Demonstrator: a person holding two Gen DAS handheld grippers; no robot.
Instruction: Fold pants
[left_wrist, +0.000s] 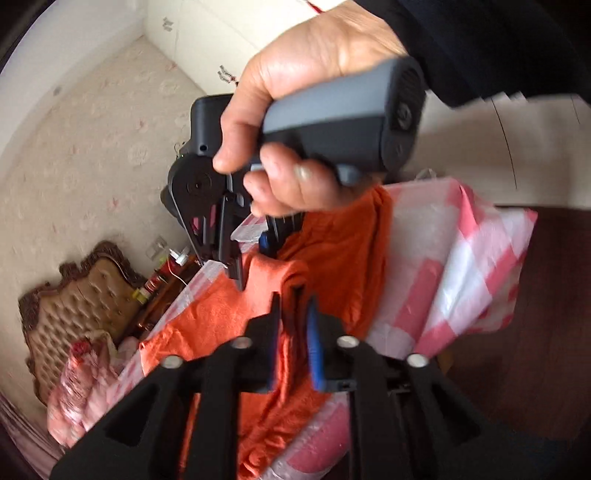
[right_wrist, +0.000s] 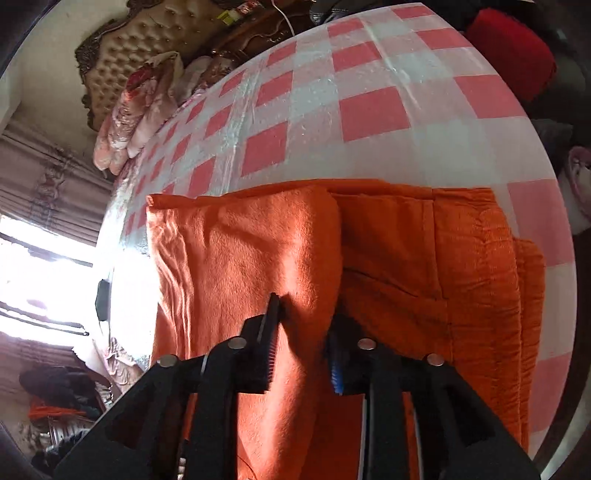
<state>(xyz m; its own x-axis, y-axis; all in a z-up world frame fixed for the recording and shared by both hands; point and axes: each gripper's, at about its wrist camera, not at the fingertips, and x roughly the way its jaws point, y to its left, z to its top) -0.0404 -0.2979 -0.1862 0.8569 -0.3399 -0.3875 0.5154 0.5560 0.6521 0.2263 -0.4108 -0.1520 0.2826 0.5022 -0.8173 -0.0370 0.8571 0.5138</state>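
Observation:
Orange pants (right_wrist: 406, 258) lie folded on a round table under a pink-and-white checked cover (right_wrist: 369, 110). One folded layer (right_wrist: 258, 240) rests over the left part, and the gathered waistband (right_wrist: 498, 277) is at the right. My right gripper (right_wrist: 303, 332) hovers just over the folded layer, its jaws apart, and the pads press on nothing. In the left wrist view a hand (left_wrist: 295, 110) holds that right gripper (left_wrist: 251, 254), tips down on the pants (left_wrist: 332, 258). My left gripper (left_wrist: 293, 325) is close above the cloth with a narrow gap between its pads, which pinch no fabric.
A tufted headboard (left_wrist: 74, 295) and a pink quilt (right_wrist: 129, 110) on a bed lie beyond the table. A red cushion (right_wrist: 509, 51) sits past the far edge. A bright window (right_wrist: 37, 266) is at the left. The cover hangs over the table edge (left_wrist: 480, 277).

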